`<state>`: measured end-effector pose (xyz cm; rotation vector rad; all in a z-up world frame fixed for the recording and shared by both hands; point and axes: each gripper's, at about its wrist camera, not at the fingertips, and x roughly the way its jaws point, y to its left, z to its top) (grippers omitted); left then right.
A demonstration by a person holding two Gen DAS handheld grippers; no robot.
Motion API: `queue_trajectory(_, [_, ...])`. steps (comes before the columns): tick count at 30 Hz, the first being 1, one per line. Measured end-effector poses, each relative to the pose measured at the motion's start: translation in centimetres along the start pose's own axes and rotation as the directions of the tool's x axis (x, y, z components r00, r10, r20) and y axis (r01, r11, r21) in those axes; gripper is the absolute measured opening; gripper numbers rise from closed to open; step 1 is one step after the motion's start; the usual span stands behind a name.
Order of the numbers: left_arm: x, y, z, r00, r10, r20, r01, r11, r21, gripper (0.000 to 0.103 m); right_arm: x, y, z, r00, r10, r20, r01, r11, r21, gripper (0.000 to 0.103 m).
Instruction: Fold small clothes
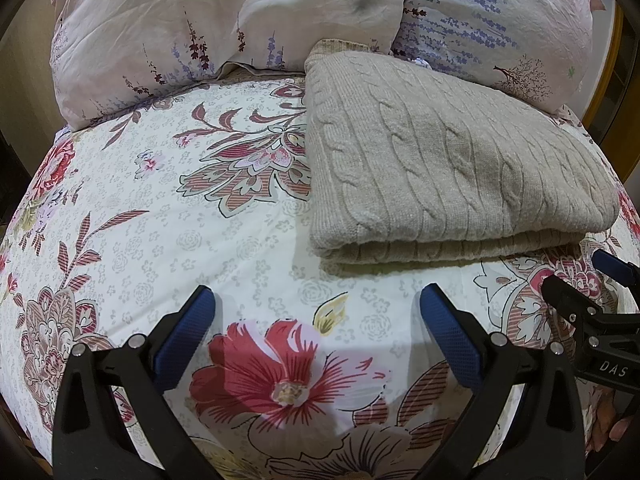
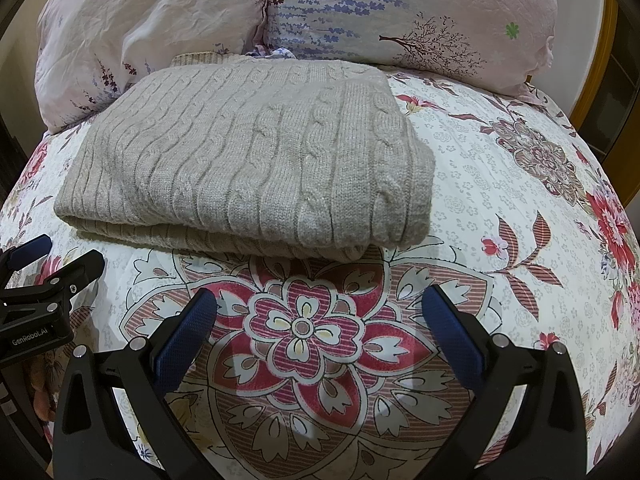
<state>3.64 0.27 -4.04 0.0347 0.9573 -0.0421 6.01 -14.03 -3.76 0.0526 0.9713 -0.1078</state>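
A beige cable-knit sweater (image 1: 452, 164) lies folded in a thick rectangle on the floral bedsheet (image 1: 192, 216). It also shows in the right wrist view (image 2: 248, 160). My left gripper (image 1: 316, 300) is open and empty, hovering over the sheet just short of the sweater's near folded edge, to its left. My right gripper (image 2: 320, 300) is open and empty, a little short of the sweater's near right corner. The right gripper shows at the right edge of the left wrist view (image 1: 580, 280), and the left gripper at the left edge of the right wrist view (image 2: 52, 256).
Two floral pillows (image 1: 224, 24) (image 2: 420, 12) lean behind the sweater at the head of the bed. A wooden frame edge (image 2: 608, 40) shows at the far right. Bare sheet (image 2: 520, 200) lies right of the sweater.
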Motion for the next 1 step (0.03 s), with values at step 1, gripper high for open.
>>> queue_trajectory(1, [0.00,0.00,0.00,1.000,0.000,0.000,0.000,1.000,0.000,0.101,-0.01,-0.03,-0.02,1.000,0.000,0.000,0.000,1.000,0.000,0.102])
